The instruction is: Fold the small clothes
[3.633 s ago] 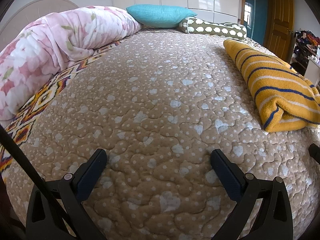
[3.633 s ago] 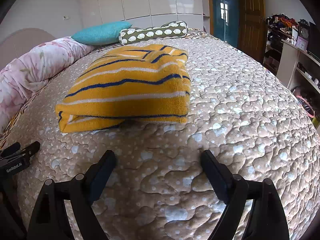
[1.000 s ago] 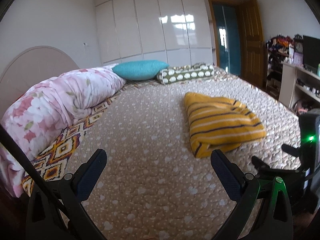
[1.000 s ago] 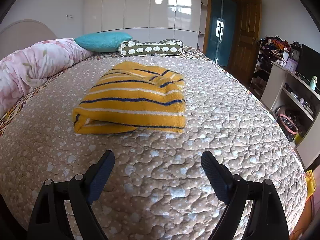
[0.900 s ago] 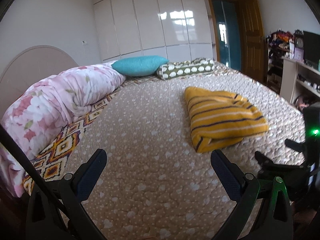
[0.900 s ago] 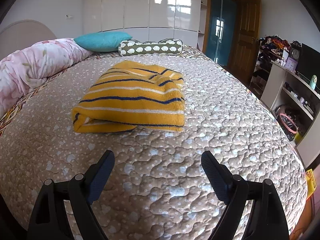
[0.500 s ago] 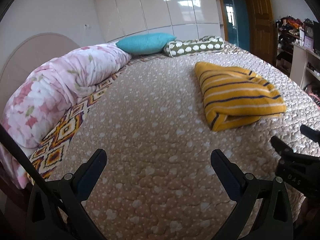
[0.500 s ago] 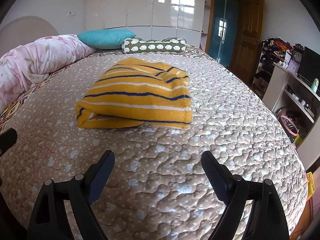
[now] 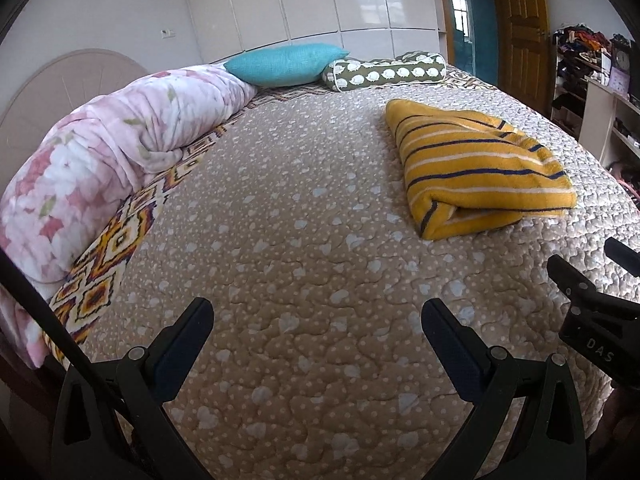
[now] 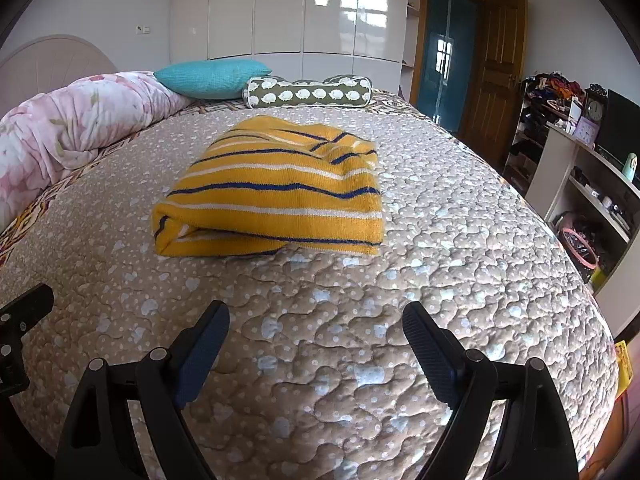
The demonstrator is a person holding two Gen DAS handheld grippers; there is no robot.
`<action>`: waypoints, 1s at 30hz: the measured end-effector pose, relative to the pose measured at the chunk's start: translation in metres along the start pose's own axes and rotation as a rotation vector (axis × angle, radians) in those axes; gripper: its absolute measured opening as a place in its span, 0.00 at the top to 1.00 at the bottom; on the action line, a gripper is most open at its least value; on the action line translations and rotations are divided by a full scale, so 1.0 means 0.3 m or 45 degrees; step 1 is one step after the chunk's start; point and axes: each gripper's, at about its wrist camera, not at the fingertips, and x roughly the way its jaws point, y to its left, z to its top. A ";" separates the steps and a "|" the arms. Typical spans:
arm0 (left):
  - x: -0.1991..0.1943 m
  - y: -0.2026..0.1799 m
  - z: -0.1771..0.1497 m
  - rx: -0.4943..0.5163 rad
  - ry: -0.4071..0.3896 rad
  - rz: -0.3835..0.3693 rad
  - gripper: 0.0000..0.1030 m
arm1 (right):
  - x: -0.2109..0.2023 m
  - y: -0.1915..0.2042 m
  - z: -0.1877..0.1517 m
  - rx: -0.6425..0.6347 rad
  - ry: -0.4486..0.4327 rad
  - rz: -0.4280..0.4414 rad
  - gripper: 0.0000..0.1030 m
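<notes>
Both claws released, empty, hovering apart over the quilted bedspread (image 10: pixel 460 240). Yellow striped garment (image 10: pixel 276 192) lying ahead of the right gripper (image 10: pixel 316 330), ahead and to the right of the left gripper (image 9: pixel 318 322). Already stacked in layers, likely folded; clear of both, probably so nothing disturbs it.

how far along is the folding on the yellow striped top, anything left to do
Done: the yellow striped top lies on the bedspread as a compact folded bundle, its doubled layers showing at the near edge. In hand: nothing; the left gripper and right gripper are both open, empty and short of the garment. Left: no other loose clothes show on the bed, so the job looks essentially finished.
</notes>
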 end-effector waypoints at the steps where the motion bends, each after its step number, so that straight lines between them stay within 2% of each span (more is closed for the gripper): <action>1: 0.002 0.000 -0.001 -0.002 0.004 -0.002 0.00 | 0.000 0.001 0.000 -0.001 -0.002 0.001 0.11; 21: 0.058 0.005 -0.026 -0.016 0.105 0.006 0.00 | 0.008 0.007 -0.006 -0.005 0.002 0.012 0.11; 30: 0.077 0.017 -0.032 -0.031 0.122 -0.003 0.00 | 0.009 0.011 -0.007 -0.009 -0.004 0.024 0.11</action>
